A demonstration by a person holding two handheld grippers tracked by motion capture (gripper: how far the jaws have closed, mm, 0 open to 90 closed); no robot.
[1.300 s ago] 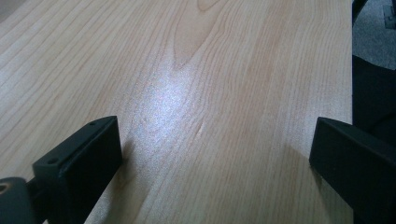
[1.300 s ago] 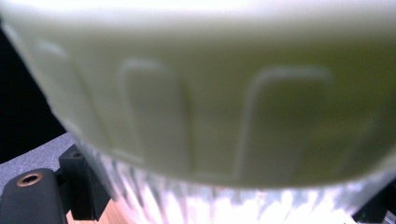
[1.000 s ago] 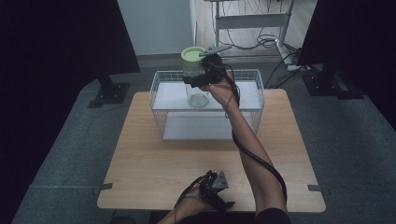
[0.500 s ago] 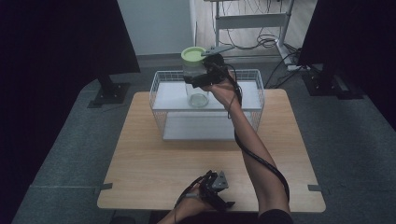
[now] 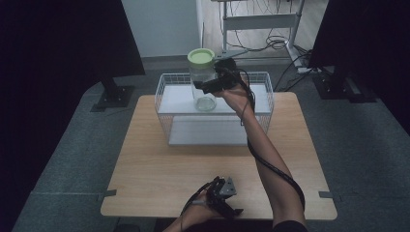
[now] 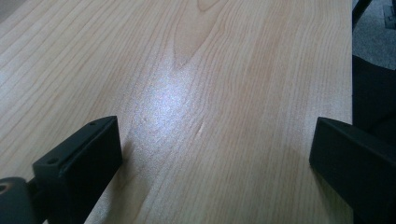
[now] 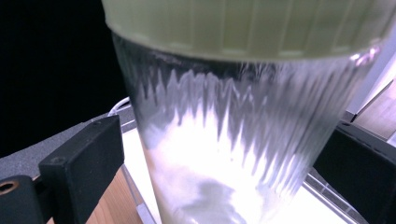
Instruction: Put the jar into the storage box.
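In the right gripper view, the black fingers (image 7: pixel 79 168) sit on both sides of a clear jar (image 7: pixel 233 140) with a pale green lid (image 7: pixel 243 23). I cannot tell if they squeeze it. In the high view, the right gripper (image 5: pixel 205 86) and jar are at the top middle, over a white wire basket (image 5: pixel 164 108). The left gripper (image 5: pixel 227 200) rests low in the frame on the wooden surface (image 5: pixel 159 164), fingers spread wide with nothing between them.

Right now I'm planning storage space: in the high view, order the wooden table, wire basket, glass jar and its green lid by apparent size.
1. wooden table
2. wire basket
3. glass jar, though held up nearer the camera, so somewhat flattered
4. green lid
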